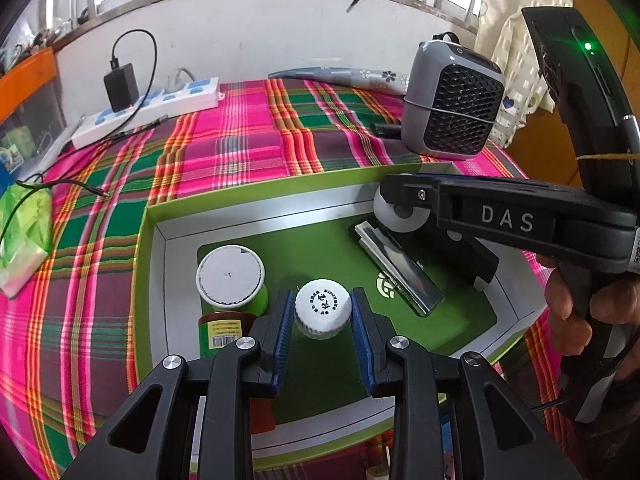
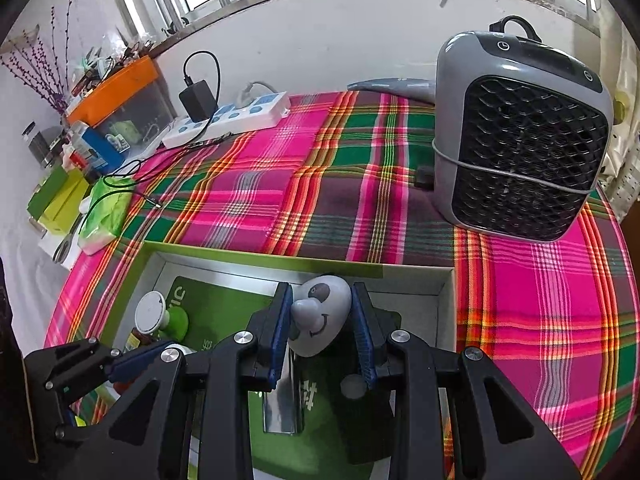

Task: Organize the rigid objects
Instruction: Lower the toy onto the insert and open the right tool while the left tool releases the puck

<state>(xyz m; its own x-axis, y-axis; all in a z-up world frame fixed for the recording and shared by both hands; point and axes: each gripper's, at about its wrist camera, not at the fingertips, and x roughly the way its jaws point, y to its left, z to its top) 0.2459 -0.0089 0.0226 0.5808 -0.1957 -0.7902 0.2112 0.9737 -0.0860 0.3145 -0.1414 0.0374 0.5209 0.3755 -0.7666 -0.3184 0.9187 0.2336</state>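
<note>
Green box (image 1: 256,196) holding one white-capped bottle (image 1: 322,307), one green-lidded jar (image 1: 231,276), one grey figurine (image 2: 320,316)

Both grippers are black, with ridged blue pads (image 1: 283,332) and round silver screws (image 1: 245,343) at the finger joints. The right gripper (image 1: 400,216) carries raised "DAS" lettering (image 1: 507,219) on its side. A green light (image 1: 587,46) glows on the black unit above it.

Surface covered by a pink, green and orange plaid cloth (image 1: 248,148). Directly on it: an open green-rimmed cardboard box (image 1: 256,196) at lower centre, a grey mesh-fronted fan heater (image 1: 452,108) at upper right, a white power strip (image 1: 148,110) at upper left, and a green plastic packet (image 1: 24,236) at the left edge.
</note>
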